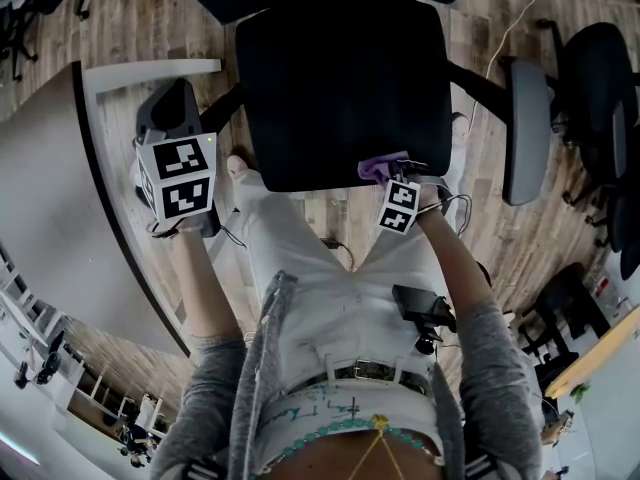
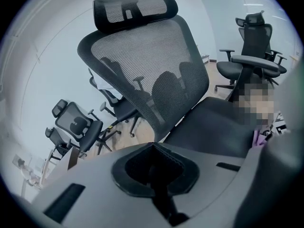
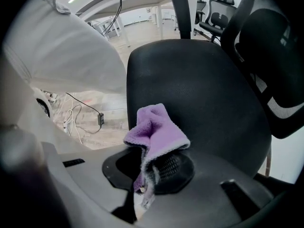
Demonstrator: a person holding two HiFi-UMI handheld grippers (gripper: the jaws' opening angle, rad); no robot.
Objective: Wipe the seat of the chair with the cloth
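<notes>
Right gripper view shows the right claw [image 3: 148, 167] clamped on the purple cloth [image 3: 156, 129] over the front edge of the seat [image 3: 199, 94], the left claw [image 2: 154, 170] closed and empty, so wiping looks about to begin: press down, sweep across.

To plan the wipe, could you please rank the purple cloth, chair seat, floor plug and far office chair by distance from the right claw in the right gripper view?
1. Purple cloth: pinched in the right claw.
2. Chair seat: just ahead, behind the cloth.
3. Floor plug: left, down below the seat's edge.
4. Far office chair: top right, background.
</notes>
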